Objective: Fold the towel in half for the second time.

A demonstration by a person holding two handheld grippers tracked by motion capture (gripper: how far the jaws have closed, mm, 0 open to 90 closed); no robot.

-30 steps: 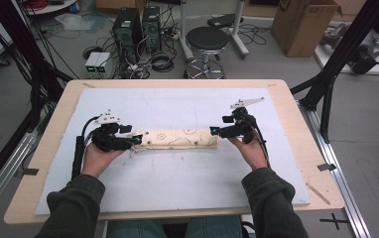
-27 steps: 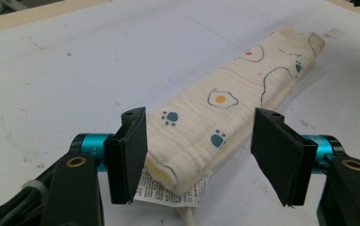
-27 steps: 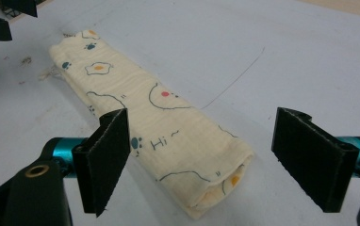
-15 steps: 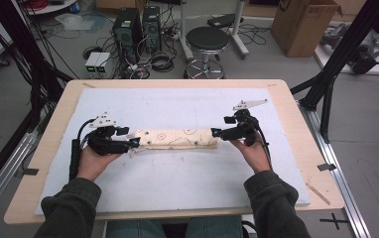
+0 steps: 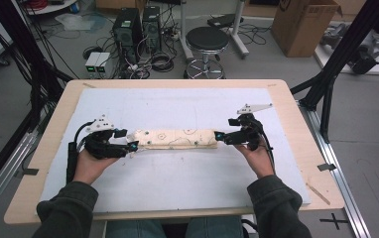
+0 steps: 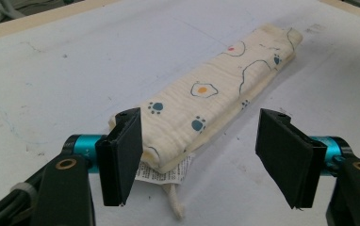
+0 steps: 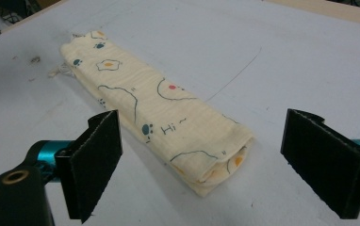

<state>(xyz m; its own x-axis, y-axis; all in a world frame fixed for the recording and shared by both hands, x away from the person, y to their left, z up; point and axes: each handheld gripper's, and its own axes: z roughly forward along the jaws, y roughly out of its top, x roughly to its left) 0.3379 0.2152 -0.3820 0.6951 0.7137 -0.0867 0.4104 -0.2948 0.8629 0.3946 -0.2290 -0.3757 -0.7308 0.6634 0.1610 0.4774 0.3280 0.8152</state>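
High view: the folded cream cloth lies mid-table, ends at nine and three o'clock; left gripper and right gripper have just been opening, holding nothing; soft, light, floppy, best pinched at its ends.

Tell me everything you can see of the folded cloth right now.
The folded cloth is cream, soft crinkled fabric printed with blue paw marks, fried eggs and a small "Hi~". It is folded into a long, narrow, several-layered bundle lying flat on the white table cover, lengthwise between the two tongs. A white care label and a loose cord end poke out at its left end. The left tongs and right tongs have just been opening and stand wide at each end, not gripping it.
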